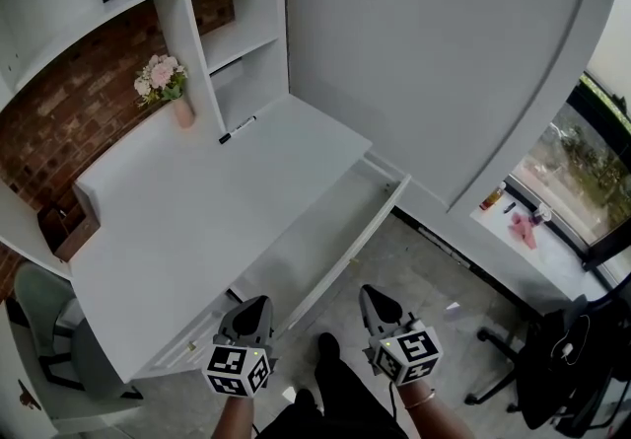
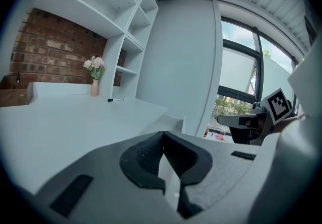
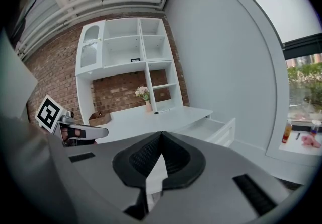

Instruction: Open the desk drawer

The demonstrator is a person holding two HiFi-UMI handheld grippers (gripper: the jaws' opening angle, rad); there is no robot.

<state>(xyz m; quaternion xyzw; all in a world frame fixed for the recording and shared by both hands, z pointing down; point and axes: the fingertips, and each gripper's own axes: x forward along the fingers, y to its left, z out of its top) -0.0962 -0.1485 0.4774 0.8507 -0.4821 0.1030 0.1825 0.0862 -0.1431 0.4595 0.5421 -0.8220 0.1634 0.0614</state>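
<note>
The white desk (image 1: 187, 220) has its wide drawer (image 1: 320, 240) pulled out toward me, and what shows of its inside looks empty. The drawer (image 3: 214, 130) also shows in the right gripper view, and its corner (image 2: 173, 125) in the left gripper view. My left gripper (image 1: 258, 304) (image 2: 162, 135) hangs just off the desk's front edge near the drawer's left end, jaws shut on nothing. My right gripper (image 1: 370, 294) (image 3: 160, 135) is over the floor in front of the drawer, clear of it, shut and empty.
On the desk are a pink flower vase (image 1: 163, 82), a black marker (image 1: 237, 129) and a wooden box (image 1: 67, 225). Shelves rise behind. A grey chair (image 1: 39, 319) is at the left and a black office chair (image 1: 552, 358) at the right. My shoe (image 1: 328, 346) is on the floor.
</note>
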